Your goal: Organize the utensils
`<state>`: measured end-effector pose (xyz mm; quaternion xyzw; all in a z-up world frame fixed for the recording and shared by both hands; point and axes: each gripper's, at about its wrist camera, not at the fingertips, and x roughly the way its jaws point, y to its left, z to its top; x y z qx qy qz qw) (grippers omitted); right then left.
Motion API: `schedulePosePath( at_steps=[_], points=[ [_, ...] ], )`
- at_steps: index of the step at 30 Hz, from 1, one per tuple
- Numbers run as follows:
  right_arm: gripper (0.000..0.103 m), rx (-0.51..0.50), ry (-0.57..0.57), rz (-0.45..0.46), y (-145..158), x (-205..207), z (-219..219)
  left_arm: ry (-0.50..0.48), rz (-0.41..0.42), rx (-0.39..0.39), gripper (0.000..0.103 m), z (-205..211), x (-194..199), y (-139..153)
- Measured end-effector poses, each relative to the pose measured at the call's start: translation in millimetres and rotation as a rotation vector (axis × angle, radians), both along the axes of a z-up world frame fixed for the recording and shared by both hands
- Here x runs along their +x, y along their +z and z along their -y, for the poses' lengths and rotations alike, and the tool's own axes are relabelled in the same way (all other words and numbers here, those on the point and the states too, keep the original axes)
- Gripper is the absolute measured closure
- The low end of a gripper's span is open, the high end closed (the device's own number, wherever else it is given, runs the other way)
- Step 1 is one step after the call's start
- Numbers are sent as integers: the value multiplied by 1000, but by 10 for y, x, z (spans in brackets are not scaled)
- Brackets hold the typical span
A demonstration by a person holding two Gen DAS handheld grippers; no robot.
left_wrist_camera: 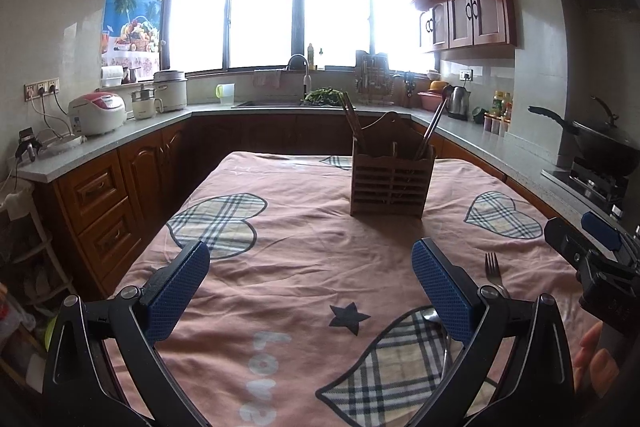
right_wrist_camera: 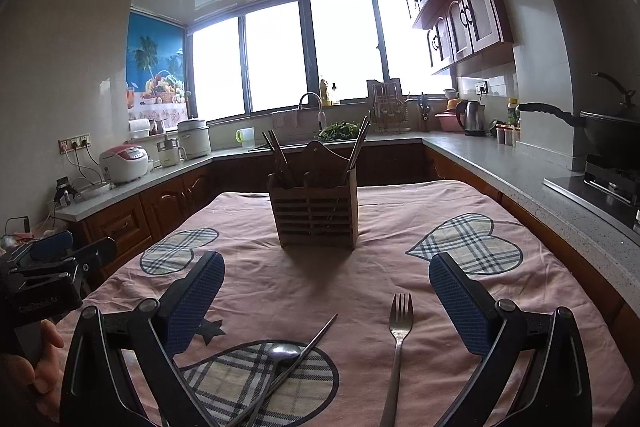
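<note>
A wooden slatted utensil holder (left_wrist_camera: pixel 391 183) (right_wrist_camera: pixel 314 211) stands on the pink tablecloth with chopsticks (right_wrist_camera: pixel 277 157) in it. In the right wrist view a metal fork (right_wrist_camera: pixel 398 343), a spoon (right_wrist_camera: pixel 282 355) and metal chopsticks (right_wrist_camera: pixel 304 355) lie on the cloth between my open, empty right gripper's fingers (right_wrist_camera: pixel 326 301). My left gripper (left_wrist_camera: pixel 310 287) is open and empty above the cloth. The fork (left_wrist_camera: pixel 493 269) and spoon (left_wrist_camera: pixel 430 317) lie by its right finger. The right gripper (left_wrist_camera: pixel 592 247) shows at the right edge of the left wrist view.
The table (right_wrist_camera: pixel 400 227) has a pink cloth with plaid hearts. Kitchen counters surround it, with rice cookers (left_wrist_camera: pixel 98 111), a sink faucet (left_wrist_camera: pixel 298 61), a kettle (left_wrist_camera: pixel 458 101) and a wok (left_wrist_camera: pixel 600 143) on the stove at right.
</note>
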<state>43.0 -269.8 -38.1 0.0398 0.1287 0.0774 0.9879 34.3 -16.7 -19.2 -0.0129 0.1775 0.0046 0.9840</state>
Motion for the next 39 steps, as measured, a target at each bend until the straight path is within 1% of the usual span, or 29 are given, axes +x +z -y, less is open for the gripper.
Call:
schedulePosePath(
  at_steps=[9, 17, 22, 30, 34, 39],
  points=[
    [0, -8, 3, 9, -2, -11, -28, 24, -2, 4, 0, -69, -31, -25],
    [0, -17, -5, -2, -9, -1, -42, 59, -37, 42, 0, -77, 2, -48],
    [0, -18, -5, -3, -3, -1, -41, 72, -37, 56, 0, -85, -15, -38],
    [0, -25, 1, 9, 31, -34, -59, 76, -27, 54, 0, -98, -71, 15],
    [0, -28, 2, 21, 72, -52, -59, 75, -18, 68, 0, -74, -92, 75],
    [0, -40, -11, 43, 165, -77, -30, 63, -8, 52, 0, -47, -76, 173]
  ],
)
